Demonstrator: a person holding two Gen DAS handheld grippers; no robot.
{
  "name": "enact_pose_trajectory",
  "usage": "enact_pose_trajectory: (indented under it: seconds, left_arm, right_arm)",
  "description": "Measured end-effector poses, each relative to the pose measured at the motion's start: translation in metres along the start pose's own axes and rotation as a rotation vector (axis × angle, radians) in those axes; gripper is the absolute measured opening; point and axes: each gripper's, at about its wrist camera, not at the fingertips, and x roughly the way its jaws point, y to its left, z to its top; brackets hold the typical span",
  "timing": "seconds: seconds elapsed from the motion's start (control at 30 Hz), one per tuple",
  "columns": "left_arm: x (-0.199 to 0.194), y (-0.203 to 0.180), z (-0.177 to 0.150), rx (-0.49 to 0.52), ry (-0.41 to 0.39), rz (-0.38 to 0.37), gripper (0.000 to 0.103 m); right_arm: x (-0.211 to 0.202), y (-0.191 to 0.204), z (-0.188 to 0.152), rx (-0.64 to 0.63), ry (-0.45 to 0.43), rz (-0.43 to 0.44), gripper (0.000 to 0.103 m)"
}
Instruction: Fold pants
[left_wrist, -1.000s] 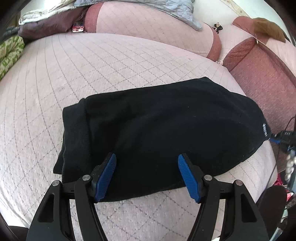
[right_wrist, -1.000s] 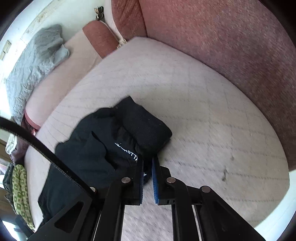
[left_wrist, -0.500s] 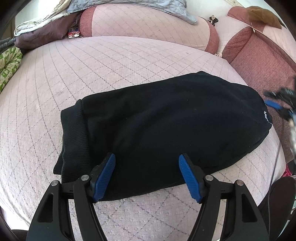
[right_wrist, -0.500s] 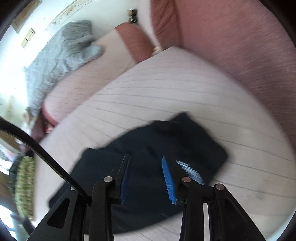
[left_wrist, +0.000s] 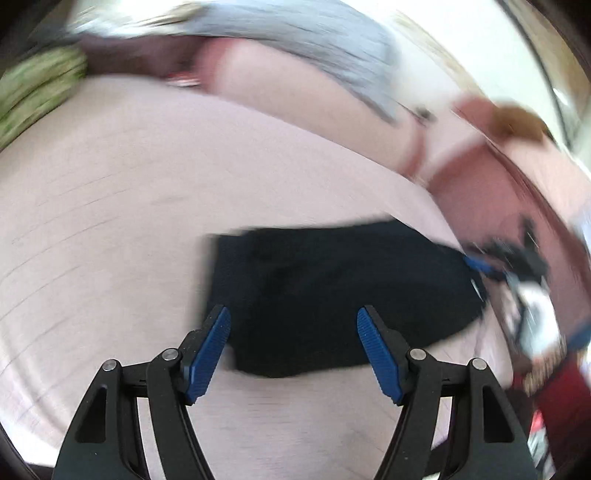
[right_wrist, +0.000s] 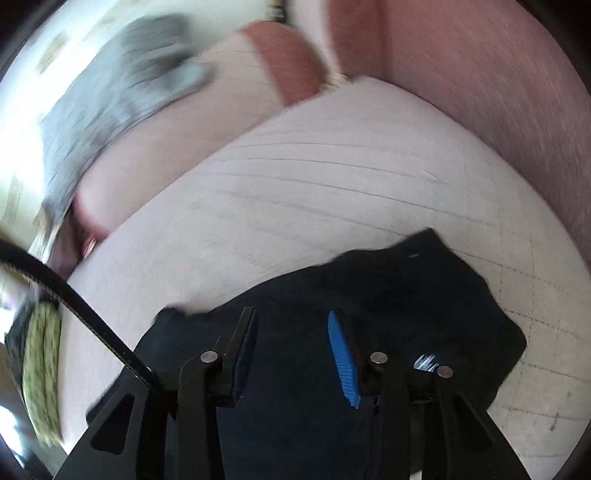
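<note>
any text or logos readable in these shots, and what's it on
No text can be read.
White print on the black pants, near the folded end at: smeared by motion blur, illegible.
The same print seen from the left wrist at: a blurred white streak only.
Nothing else in either view carries visible lettering.

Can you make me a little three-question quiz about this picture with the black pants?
1. True or false: the left gripper has its fingers shut on the black pants.
2. Multiple choice: the pants lie on A) a wooden floor, B) the pale quilted cushion, C) a metal rack.
3. Fill in: the right gripper hovers over the pants with its blue-padded fingers ____.

Key: 1 false, they are spread apart with nothing between them; 2 B; 3 open.
</note>
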Motion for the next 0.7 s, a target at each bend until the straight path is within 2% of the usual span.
enact_pose_trajectory:
  seconds: [0.07,0.1,0.13,0.2,0.3,0.4,0.47,0.53,0.6,0.7]
  left_arm:
    - [0.002,0.033,0.002,-0.127,0.031,0.063,0.070]
    - [0.003,0.042,0.002,-0.174,0.043,0.059,0.070]
    - [0.004,0.052,0.002,-0.231,0.054,0.023,0.070]
    - [0.006,0.054,0.002,-0.256,0.056,-0.022,0.070]
    - [0.017,0.033,0.000,-0.177,0.065,0.013,0.070]
    - [0.035,0.015,0.003,-0.117,0.079,0.052,0.072]
    - [0.047,-0.001,0.006,-0.046,0.074,0.100,0.077]
    - [0.054,-0.012,0.004,-0.016,0.070,0.130,0.087]
    - [0.059,-0.018,0.003,0.005,0.061,0.160,0.093]
    - [0.067,-0.026,0.001,0.047,0.049,0.238,0.094]
  right_arm:
    - [-0.012,0.027,-0.014,-0.083,0.011,0.052,0.049]
    - [-0.014,0.043,-0.024,-0.126,0.028,0.090,0.052]
    - [-0.016,0.057,-0.035,-0.160,0.047,0.131,0.053]
    - [-0.013,0.078,-0.056,-0.204,0.083,0.198,0.054]
    - [-0.010,0.103,-0.094,-0.252,0.138,0.280,0.054]
    - [-0.008,0.110,-0.130,-0.283,0.180,0.322,0.054]
    - [-0.010,0.110,-0.152,-0.323,0.181,0.299,0.054]
    - [-0.010,0.105,-0.162,-0.342,0.175,0.275,0.054]
    - [-0.013,0.096,-0.168,-0.335,0.155,0.262,0.054]
    - [-0.018,0.084,-0.165,-0.312,0.111,0.234,0.054]
